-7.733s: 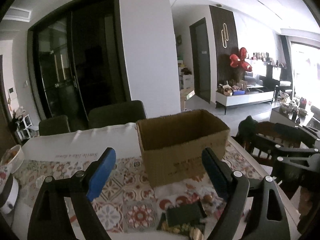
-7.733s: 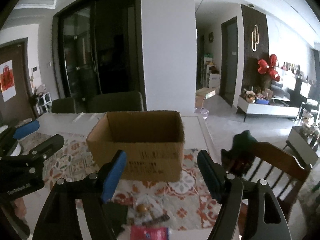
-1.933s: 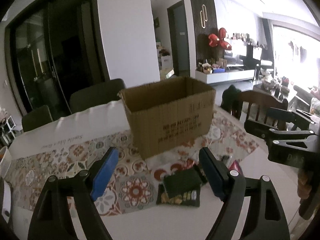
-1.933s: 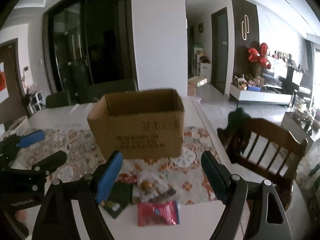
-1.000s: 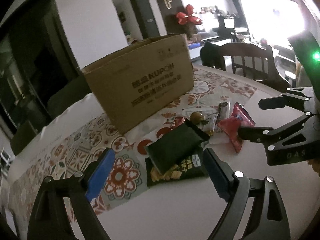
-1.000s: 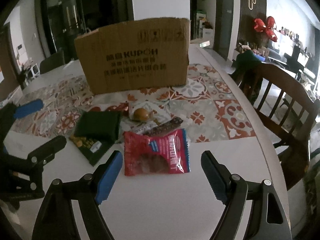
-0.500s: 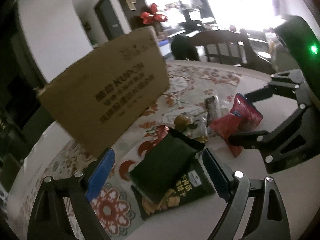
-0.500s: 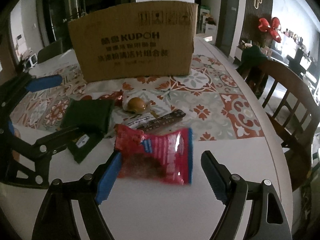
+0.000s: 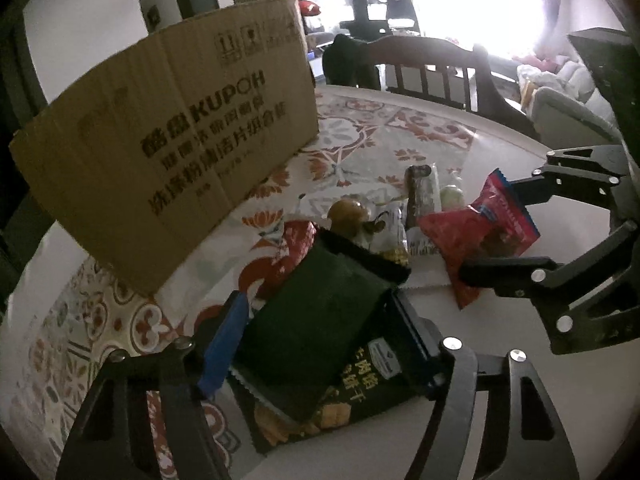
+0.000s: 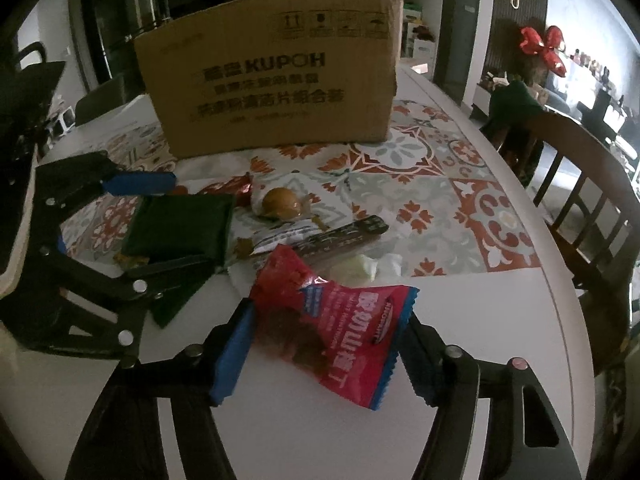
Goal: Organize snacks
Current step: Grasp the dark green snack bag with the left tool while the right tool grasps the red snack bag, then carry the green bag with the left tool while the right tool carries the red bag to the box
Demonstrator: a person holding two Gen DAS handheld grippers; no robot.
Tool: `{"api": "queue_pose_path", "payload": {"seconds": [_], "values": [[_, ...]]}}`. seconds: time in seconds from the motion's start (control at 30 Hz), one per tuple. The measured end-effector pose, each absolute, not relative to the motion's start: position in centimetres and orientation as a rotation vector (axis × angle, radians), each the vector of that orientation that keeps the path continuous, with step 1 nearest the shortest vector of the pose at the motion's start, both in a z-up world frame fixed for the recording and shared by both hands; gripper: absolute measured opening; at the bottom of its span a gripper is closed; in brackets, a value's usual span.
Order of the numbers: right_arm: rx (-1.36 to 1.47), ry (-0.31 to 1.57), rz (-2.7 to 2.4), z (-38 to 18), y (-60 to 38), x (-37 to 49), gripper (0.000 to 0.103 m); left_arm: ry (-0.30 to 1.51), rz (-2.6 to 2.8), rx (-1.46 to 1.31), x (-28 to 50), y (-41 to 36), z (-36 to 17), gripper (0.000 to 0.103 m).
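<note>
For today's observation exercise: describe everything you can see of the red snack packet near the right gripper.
The red snack packet is a glossy, crinkled foil pouch with a blue panel, white Chinese lettering and serrated ends. It looks sealed and puffed, tilted with its far end raised. It sits on the bare white table, between the blue pads of the right gripper, whose jaws have just been closing and now press its sides.

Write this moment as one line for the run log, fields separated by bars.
left gripper: closing around dark green packet | right gripper: closing around red packet | cardboard box: behind snacks
</note>
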State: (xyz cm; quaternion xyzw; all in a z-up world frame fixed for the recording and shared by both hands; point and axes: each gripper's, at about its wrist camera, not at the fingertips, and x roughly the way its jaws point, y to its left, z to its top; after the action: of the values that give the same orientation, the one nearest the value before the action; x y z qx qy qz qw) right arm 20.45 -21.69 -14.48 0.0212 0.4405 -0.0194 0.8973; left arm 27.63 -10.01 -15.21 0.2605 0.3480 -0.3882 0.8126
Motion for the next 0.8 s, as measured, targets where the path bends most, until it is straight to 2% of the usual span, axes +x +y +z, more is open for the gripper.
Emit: {"api": "queue_pose_path", "payload": {"seconds": [0.07,0.1,0.23,0.3,0.5,0.67,0.73,0.8], "values": [[0.035,0.908,-0.043,-14.4,-21.5,20.2,0.062,0.755,-0.83,0.541,27.5,-9.8,-15.2,0.054],[0.025,0.904,-0.046,-14.3,-21.4,20.1,0.06,0.763,-0.831,0.535,27.5,-9.8,-15.2,0.05],[0.022,0.893,-0.048,-13.9,-21.3,19.7,0.051,0.774,-0.812,0.513,27.0,-9.7,-15.0,0.044],[0.027,0.888,-0.037,-13.6,-21.3,19.5,0.044,0.775,-0.799,0.504,26.8,-9.7,-14.7,0.037],[0.046,0.87,-0.005,-12.9,-21.4,19.0,0.032,0.787,-0.772,0.45,26.2,-9.6,-13.6,0.033],[0.056,0.854,0.014,-12.3,-21.3,18.4,0.027,0.797,-0.745,0.385,25.6,-9.2,-12.5,0.03],[0.065,0.848,0.021,-12.1,-21.3,18.1,0.026,0.8,-0.736,0.366,25.3,-9.0,-12.1,0.023],[0.071,0.843,0.022,-11.8,-21.3,17.8,0.025,0.796,-0.721,0.35,24.9,-8.8,-11.7,0.023]]}}
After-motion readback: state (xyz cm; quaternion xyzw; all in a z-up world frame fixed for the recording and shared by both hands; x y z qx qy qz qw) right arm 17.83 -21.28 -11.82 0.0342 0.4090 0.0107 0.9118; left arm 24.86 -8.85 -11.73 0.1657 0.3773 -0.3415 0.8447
